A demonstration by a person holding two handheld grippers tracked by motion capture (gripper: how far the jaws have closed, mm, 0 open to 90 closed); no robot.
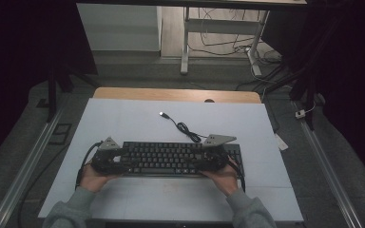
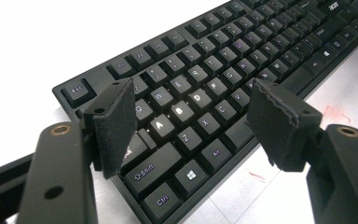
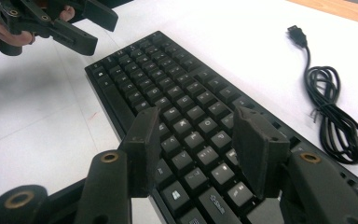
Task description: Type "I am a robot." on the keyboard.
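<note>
1. Clearly, the keyboard (image 1: 180,158) lay flat on the white table (image 1: 123,118), in the lower middle of the high view, with its long edge running left to right.
2. Its cable (image 1: 185,128) trailed from the back edge toward the upper middle of that frame, loosely coiled, and ended in a USB plug (image 1: 162,114) lying free on the table.
3. The left gripper (image 2: 191,114) hovered over the keyboard's left end, above the letter keys at the centre of the left gripper view; its jaws stood wide apart and held nothing.
4. The right gripper (image 3: 193,149) hung over the keys in the lower middle of the right gripper view, likewise well open and empty, with no key pressed between the pads.
5. Judged from its build, the keyboard would handle as a stiff, fairly light plastic slab, long enough to tip if lifted from one end alone.
6. The smooth case looked somewhat slippery, and the keycaps could pop off or press down, so they made poor purchase.
7. The short side edges, one for each gripper, seemed the best hold, with the jaws across the case's thickness.
8. The loose cable would probably drag behind and might snag.
</note>
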